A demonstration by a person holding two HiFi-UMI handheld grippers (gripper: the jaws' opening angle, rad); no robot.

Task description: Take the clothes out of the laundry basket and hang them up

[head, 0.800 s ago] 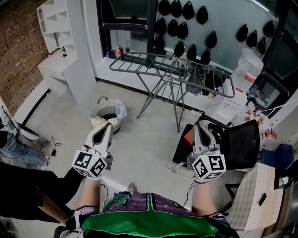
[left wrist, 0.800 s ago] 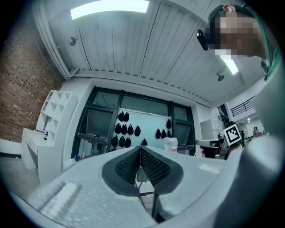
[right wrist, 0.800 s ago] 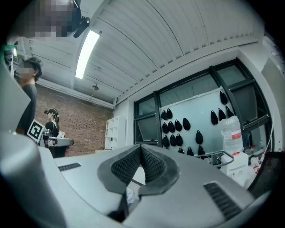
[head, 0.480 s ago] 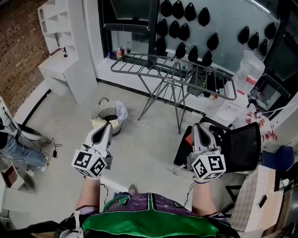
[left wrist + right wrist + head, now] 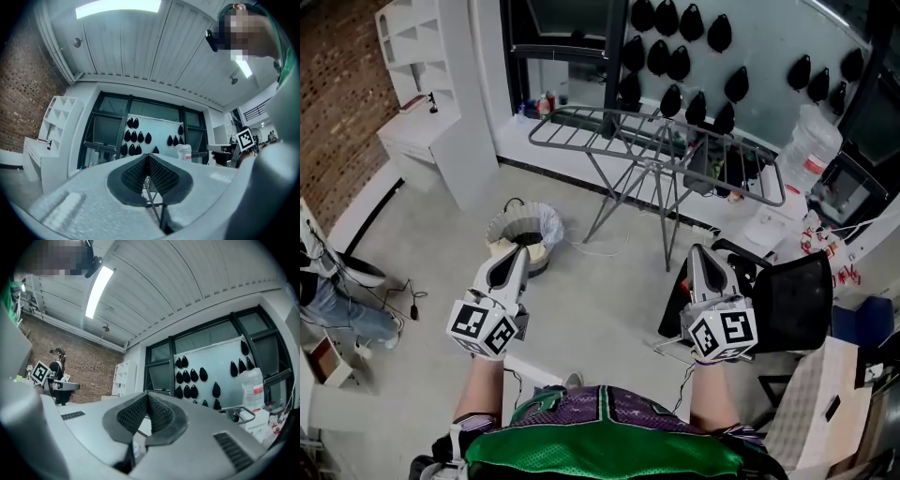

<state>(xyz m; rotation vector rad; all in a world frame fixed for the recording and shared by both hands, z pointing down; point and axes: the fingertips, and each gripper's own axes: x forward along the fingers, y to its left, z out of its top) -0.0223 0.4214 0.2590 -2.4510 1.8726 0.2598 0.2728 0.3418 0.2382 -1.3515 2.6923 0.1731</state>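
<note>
Head view: left gripper (image 5: 517,251) and right gripper (image 5: 700,251) side by side. Laundry basket (image 5: 547,221) on the floor just ahead of the left one, drying rack (image 5: 656,141) beyond. Left gripper view: fingers clenched, nothing between. Right gripper view: same.

The person holds the left gripper (image 5: 517,253) and the right gripper (image 5: 699,253) side by side above the floor, each with its jaws together. The laundry basket (image 5: 525,230), with pale cloth showing inside, stands on the floor just past the left gripper's tip. The grey drying rack (image 5: 656,150) stands unfolded near the floor's far edge.
</note>
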